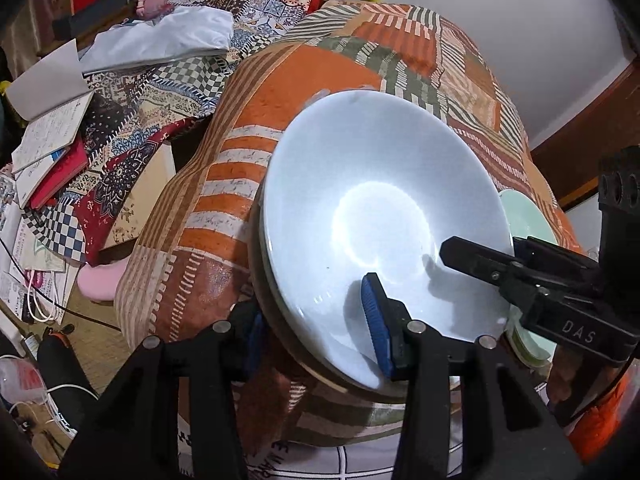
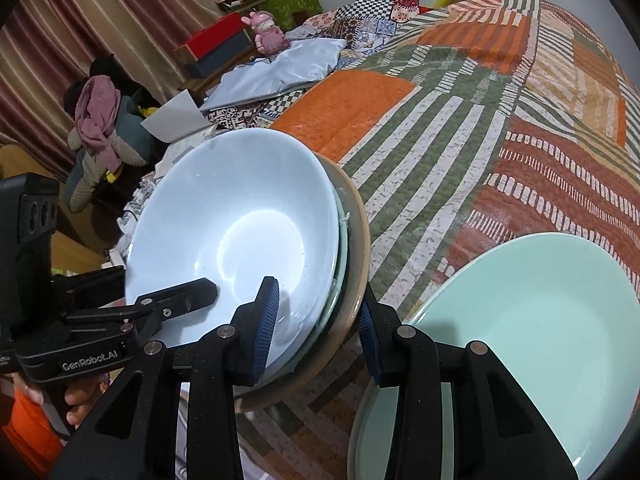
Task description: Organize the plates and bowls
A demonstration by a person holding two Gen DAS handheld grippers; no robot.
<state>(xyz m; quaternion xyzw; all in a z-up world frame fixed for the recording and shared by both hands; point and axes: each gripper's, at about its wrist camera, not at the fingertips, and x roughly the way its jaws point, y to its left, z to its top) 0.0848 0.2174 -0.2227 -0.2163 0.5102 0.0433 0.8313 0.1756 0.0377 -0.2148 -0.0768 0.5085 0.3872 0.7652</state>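
Both grippers (image 1: 316, 316) (image 2: 316, 320) – jaws astride stacked plates' (image 2: 240, 216) rims

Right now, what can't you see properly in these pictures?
- Plates under the pale blue ceramic bowl: both views show only edges, so their number is unclear.
- Mint green ceramic plate: cut off by the right wrist picture's edge; mostly hidden behind the bowl in the left wrist view.
- Open notebook's writing: too small.

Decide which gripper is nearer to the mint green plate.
Right. The right gripper straddles the stack's rim beside the mint green plate; the left gripper grips the stack's far edge.
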